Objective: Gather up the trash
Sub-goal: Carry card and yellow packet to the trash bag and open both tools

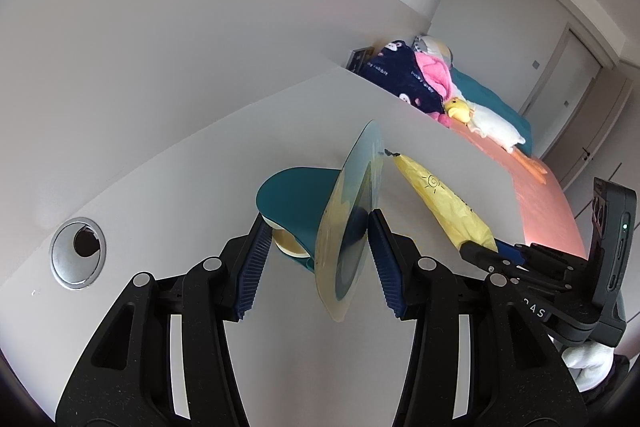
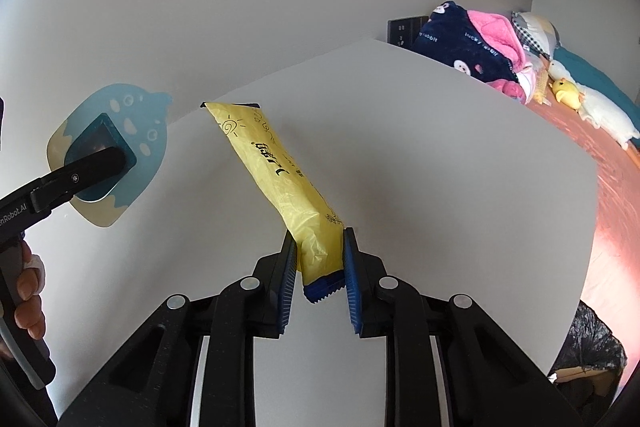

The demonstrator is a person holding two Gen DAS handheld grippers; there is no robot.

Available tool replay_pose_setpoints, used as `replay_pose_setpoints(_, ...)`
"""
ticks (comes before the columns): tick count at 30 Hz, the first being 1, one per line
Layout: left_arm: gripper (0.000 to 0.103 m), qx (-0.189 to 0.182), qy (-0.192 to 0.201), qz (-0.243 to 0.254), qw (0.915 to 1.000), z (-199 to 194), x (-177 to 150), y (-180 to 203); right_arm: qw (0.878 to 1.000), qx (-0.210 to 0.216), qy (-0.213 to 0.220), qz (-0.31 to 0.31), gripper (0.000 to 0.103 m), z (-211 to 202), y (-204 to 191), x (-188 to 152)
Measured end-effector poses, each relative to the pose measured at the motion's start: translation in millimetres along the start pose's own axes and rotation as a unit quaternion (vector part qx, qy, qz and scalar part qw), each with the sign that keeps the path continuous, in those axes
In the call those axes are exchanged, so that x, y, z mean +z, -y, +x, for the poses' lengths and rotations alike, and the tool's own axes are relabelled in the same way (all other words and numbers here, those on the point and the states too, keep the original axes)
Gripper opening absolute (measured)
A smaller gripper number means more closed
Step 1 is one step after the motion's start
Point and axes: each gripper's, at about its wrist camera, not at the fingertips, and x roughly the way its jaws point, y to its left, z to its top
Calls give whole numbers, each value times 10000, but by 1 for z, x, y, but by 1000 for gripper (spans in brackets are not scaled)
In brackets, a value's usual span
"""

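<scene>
Right gripper clamped on the near end of the yellow wrapper; long axis running straight ahead from the jaws, far end up toward the back edge of the desk, whole length seemingly lifted off the surface; black-lined bin low past the desk's right edge (likely the drop, nearer this hand). Left gripper half closed on a teal cup with its blue-and-yellow peel-off lid, held tilted above the desk.
</scene>
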Motion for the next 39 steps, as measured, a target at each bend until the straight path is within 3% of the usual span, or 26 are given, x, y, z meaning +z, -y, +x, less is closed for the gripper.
replay_pose_setpoints(16,49,-201,23,412,9989,-30,-13,63,9977,49,470,487,24,-63,42,-15)
replay_pose_setpoints(39,49,-689,-62,901,9935,-40,-40,156,9920,-204,779,977,24,-133,93,-71)
